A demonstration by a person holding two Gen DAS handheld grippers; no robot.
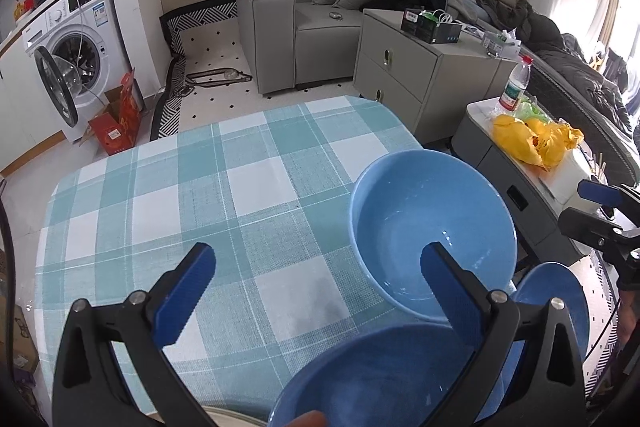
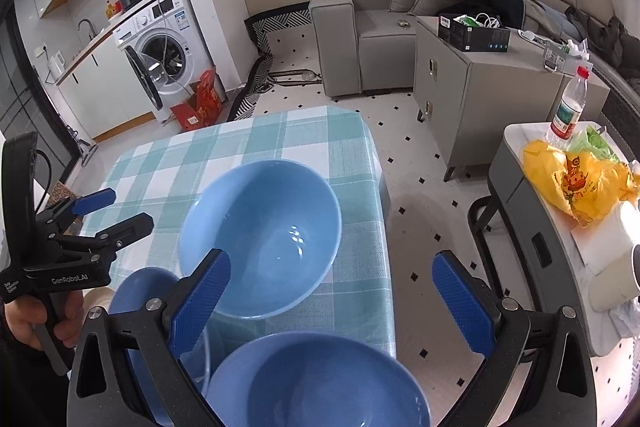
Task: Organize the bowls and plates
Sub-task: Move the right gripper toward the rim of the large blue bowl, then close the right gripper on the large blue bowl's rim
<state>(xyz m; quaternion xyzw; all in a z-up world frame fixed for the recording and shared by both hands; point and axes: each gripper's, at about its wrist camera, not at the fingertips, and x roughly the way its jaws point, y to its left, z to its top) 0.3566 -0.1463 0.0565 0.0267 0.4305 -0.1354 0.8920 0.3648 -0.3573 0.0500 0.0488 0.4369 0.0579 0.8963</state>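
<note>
Fingers (image 1: 198,267) on both our grippers spread, released; glossy blue bowl (image 1: 434,227) sits upright on the checked counter (image 1: 200,187).

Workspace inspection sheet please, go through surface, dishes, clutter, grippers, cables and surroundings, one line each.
Surface: table with teal checked cloth, mostly bare.
Job's things: large blue bowl upright near the table's right edge; second blue bowl nearest the cameras; blue plate partly hidden beside them; all look empty.
Clutter: nothing seen on the table.
Grippers: left gripper open, holding nothing; right gripper open, holding nothing, above the bowls.
Cables: thin white cord by the near bowl; where it ends cannot be told.
Surroundings: washing machine with door open, grey sofa, side table with water bottle and yellow bag.
</note>
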